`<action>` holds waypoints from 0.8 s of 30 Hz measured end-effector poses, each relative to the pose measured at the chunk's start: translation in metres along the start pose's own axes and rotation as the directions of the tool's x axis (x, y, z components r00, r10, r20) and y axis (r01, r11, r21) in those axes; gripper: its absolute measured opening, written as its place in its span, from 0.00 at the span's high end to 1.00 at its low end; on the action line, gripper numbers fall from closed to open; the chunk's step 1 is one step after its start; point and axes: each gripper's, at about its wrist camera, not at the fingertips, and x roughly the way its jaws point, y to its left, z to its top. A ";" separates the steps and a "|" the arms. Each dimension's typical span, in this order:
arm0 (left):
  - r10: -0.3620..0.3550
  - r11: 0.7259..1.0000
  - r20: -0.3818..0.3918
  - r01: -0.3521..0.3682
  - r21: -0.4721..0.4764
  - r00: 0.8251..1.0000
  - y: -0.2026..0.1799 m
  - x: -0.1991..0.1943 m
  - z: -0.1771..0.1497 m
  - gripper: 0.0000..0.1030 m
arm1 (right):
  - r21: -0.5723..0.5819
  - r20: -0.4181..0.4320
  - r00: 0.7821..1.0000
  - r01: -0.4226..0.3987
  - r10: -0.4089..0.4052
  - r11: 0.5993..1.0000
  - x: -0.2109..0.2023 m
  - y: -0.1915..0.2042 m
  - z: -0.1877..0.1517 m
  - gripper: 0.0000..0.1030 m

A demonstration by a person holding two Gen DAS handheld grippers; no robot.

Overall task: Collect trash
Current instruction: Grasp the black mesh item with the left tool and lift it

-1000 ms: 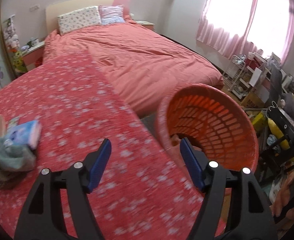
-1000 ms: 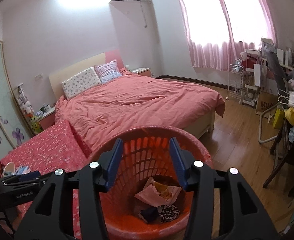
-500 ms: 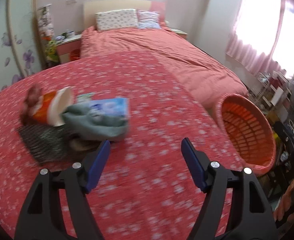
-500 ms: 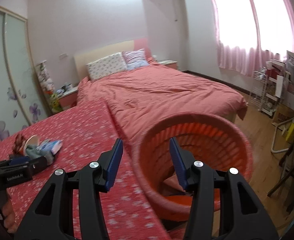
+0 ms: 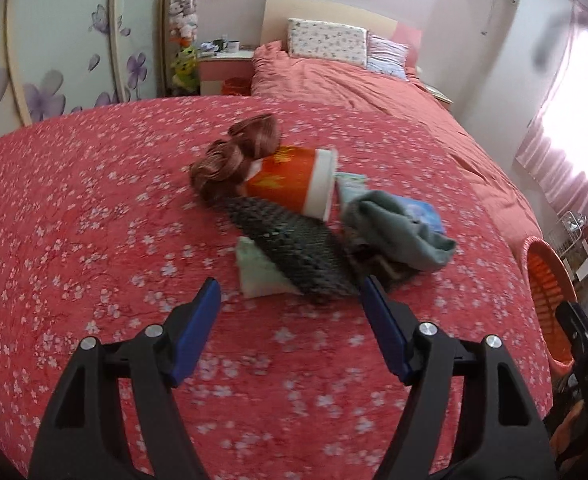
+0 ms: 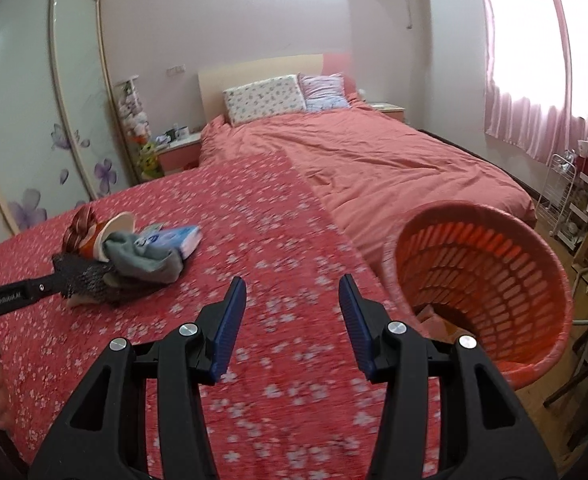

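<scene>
Fingers (image 5: 198, 312) of left gripper (image 5: 290, 298) spread wide, empty; right gripper (image 6: 292, 300) likewise.
Trash pile (image 5: 310, 216) at 12 o'clock; basket (image 6: 482, 280) at 2 o'clock.

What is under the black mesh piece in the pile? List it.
Under the black mesh piece, a pale green packet sticks out at the near side and brownish fabric shows at its right. Whatever lies beneath its middle is covered.
</scene>
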 end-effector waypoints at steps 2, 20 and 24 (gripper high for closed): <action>-0.008 1.000 -0.008 0.008 -0.004 1.000 0.002 0.004 0.001 0.36 | -0.012 -0.010 1.000 -0.001 0.001 1.000 0.003 0.006 -0.003 0.53; -0.056 0.998 -0.026 0.055 -0.028 0.998 -0.006 0.032 0.014 0.89 | -0.085 -0.060 0.998 -0.014 0.009 0.996 0.019 0.043 -0.011 0.52; -0.073 0.997 0.008 0.073 -0.020 0.997 0.003 0.016 0.015 0.90 | -0.091 -0.060 0.998 -0.020 0.015 0.996 0.021 0.048 -0.009 0.53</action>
